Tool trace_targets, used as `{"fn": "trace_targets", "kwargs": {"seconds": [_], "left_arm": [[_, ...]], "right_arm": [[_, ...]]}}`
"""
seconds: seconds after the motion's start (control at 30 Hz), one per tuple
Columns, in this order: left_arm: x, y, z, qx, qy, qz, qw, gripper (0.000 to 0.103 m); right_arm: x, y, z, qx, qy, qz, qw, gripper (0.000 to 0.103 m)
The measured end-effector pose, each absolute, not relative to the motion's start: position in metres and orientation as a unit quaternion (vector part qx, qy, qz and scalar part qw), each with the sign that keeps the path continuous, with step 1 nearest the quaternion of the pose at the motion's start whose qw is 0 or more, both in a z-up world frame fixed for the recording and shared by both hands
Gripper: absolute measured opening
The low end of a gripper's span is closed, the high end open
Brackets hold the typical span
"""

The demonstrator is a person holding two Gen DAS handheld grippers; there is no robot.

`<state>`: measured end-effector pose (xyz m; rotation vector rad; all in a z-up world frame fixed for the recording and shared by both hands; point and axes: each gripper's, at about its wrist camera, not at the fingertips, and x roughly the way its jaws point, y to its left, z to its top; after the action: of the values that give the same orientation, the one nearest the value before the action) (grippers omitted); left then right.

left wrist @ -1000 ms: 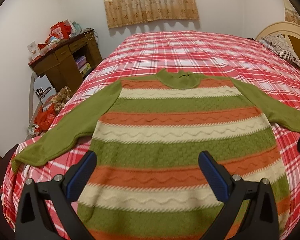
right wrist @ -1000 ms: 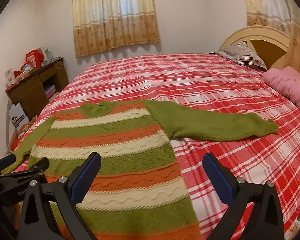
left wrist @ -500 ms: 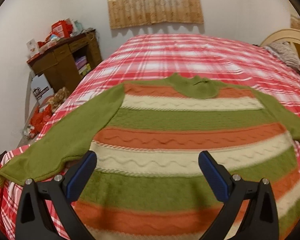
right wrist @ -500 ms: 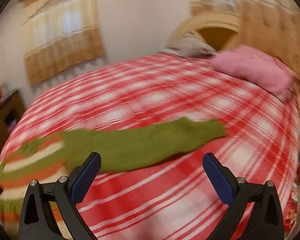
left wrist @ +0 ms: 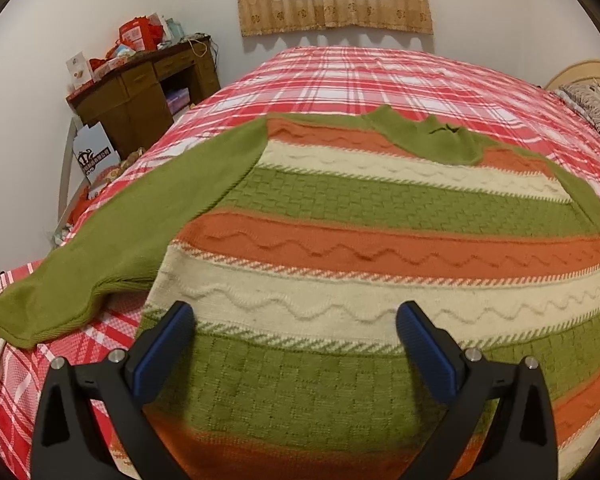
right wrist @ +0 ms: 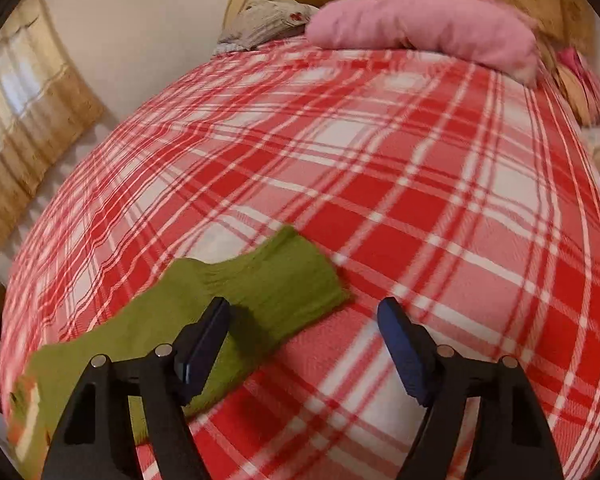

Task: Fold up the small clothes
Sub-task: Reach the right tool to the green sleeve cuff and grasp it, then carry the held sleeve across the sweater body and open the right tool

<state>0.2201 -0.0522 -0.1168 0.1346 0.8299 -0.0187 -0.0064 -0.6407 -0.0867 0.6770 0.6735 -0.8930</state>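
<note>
A striped knit sweater point(left wrist: 360, 240) lies flat and face-up across the red plaid bedspread point(left wrist: 380, 76), filling the centre of the left wrist view, its green collar point(left wrist: 432, 140) toward the upper right and one green sleeve point(left wrist: 112, 248) stretched out to the lower left edge of the frame. I judge the folding has not begun: both sleeves lie extended and no part of the body is turned over itself, so every fold is left to do.

My left gripper point(left wrist: 296, 340) hangs over the lower stripes of the sweater with its blue pads spread wide and nothing between them.

In the right wrist view, my right gripper point(right wrist: 302, 334) is also wide apart and empty, low over the bed at the bottom centre. The other sleeve's cuff point(right wrist: 284, 280) sits just above it, with the left finger over the green knit and the right finger over bare plaid. I read this as lining up to take that cuff, though no grasp has been made.

A pink pillow point(right wrist: 420, 28) rests at the top of that frame, and a wooden desk point(left wrist: 140, 92) stands at the upper left of the other.
</note>
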Motion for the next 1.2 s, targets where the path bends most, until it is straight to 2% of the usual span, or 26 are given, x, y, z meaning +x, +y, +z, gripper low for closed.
{"fn": "trace_targets", "kwargs": {"seconds": [0.03,0.07,0.17,0.23,0.33,0.47,0.77,0.97,1.2], "left_arm": [[0.220,-0.051,-0.117,0.063,0.402,-0.010,0.913,0.103],[0.219,-0.050,-0.117,0.058,0.404,-0.013,0.913,0.103],[0.223,-0.045,-0.119,0.044,0.409,-0.020,0.911,0.103],[0.225,-0.046,-0.119,0.043,0.408,-0.021,0.912,0.103],[0.226,-0.048,-0.119,0.047,0.406,-0.020,0.912,0.103],[0.226,-0.047,-0.119,0.040,0.406,-0.025,0.913,0.103],[0.226,-0.045,-0.119,0.038,0.403,-0.029,0.914,0.103],[0.222,-0.042,-0.117,0.033,0.404,-0.041,0.913,0.103],[0.188,-0.009,-0.107,0.034,0.404,-0.028,0.914,0.103]], "right_arm": [[-0.002,-0.641,-0.088,0.314,0.314,-0.412,0.796,0.069],[0.002,-0.638,-0.089,0.307,0.319,-0.412,0.796,0.056],[0.018,-0.632,-0.094,0.262,0.346,-0.412,0.801,0.033],[0.018,-0.629,-0.095,0.251,0.349,-0.404,0.808,0.026],[0.012,-0.633,-0.091,0.278,0.340,-0.386,0.811,0.009],[0.009,-0.615,-0.061,0.290,0.298,-0.361,0.835,0.009],[0.063,-0.498,0.018,0.280,0.245,-0.175,0.911,0.009],[0.134,-0.395,0.018,0.292,0.274,-0.035,0.916,0.009],[0.200,-0.275,-0.016,0.280,0.323,0.078,0.901,0.009]]}}
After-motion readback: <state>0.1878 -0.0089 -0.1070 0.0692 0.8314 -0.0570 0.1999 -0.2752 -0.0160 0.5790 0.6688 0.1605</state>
